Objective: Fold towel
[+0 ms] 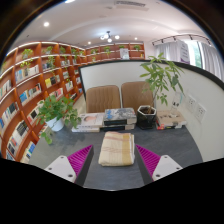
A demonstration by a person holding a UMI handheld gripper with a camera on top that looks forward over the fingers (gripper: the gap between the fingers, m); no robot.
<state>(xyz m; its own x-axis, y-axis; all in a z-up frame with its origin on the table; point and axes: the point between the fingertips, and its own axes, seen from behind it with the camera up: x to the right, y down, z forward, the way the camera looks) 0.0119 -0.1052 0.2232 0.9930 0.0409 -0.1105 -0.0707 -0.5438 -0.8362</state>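
Note:
A folded cream towel (117,148) with faint stripes lies on the dark grey table (175,143), between and just ahead of my fingers. My gripper (112,160) is open, its magenta pads (80,158) spread wide at either side of the towel's near end. Gaps show between each pad and the towel. Nothing is held.
Beyond the towel lie stacked books (117,118) and papers. A potted plant (56,115) stands at the table's left, another plant (155,95) at the right. Two tan chairs (102,97) stand behind the table. Bookshelves (35,85) line the left wall.

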